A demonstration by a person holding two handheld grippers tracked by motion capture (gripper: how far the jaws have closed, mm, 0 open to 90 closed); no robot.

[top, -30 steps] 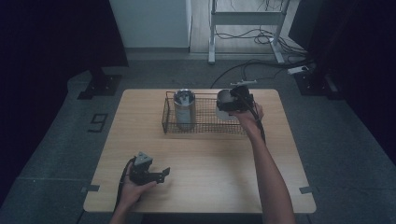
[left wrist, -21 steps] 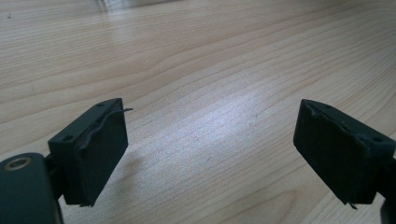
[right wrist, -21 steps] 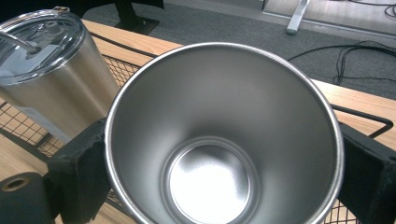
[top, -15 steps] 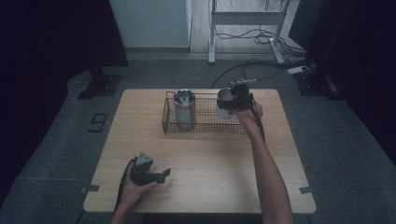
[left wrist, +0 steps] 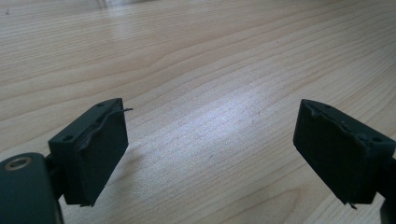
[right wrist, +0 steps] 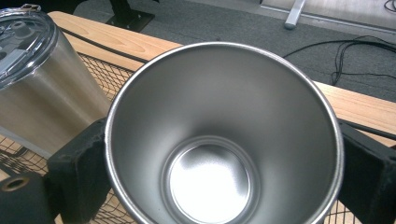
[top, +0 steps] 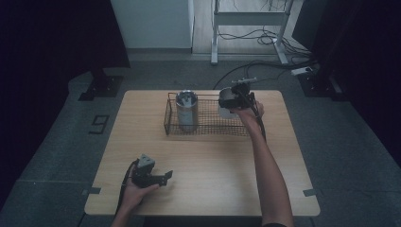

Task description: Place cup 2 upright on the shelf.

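Because the open steel cup (right wrist: 224, 140) is pinched by its smooth sides in the right tongs (top: 231, 100) over the wire basket's (top: 208, 124) right end, it could be dropped or knocked against the lidded tumbler (top: 187, 109), while the left tongs (top: 163, 178) are held spread and empty over the worktop (top: 283, 156).

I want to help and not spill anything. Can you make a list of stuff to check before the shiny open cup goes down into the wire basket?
1. Right gripper has the open steel cup between its jaws, pads against both sides: ok.
2. Cup is empty inside: ok.
3. Cup is over the wire basket, at its right end: ok.
4. Lidded tumbler stands at the basket's left end, apart from the cup: ok.
5. Basket floor right under the cup is free: cannot tell, the cup hides it.
6. Left gripper is open, holding nothing, near the table's front edge, away from the basket: ok.
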